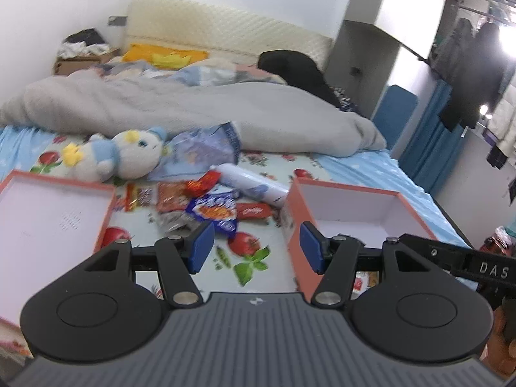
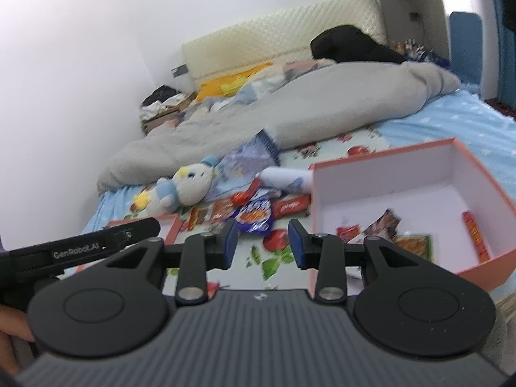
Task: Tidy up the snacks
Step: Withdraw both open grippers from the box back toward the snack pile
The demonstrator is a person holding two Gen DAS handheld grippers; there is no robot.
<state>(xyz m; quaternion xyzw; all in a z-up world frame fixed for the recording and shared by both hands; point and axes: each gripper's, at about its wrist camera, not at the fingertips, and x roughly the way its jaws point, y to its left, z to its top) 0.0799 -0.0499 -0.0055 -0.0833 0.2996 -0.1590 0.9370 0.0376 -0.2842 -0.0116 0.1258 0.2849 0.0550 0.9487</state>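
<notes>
Snack pile sits dead ahead, between my two boxes on the bed

Both sets of jaws are parted with nothing in them. The left gripper (image 1: 256, 246) looks a touch nearer the blue snack bag (image 1: 214, 210), which lies just ahead and left of it, long axis slanting across my line. The right box (image 2: 451, 174) already holds a few packets; the left box (image 1: 106, 206) looks bare. The right gripper (image 2: 262, 243) hangs beside the right box.

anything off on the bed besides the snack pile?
Yes: a plush toy lies on its side against the snack pile, not a snack. A white tube lies tipped among the packets. The box already holds a few.
</notes>
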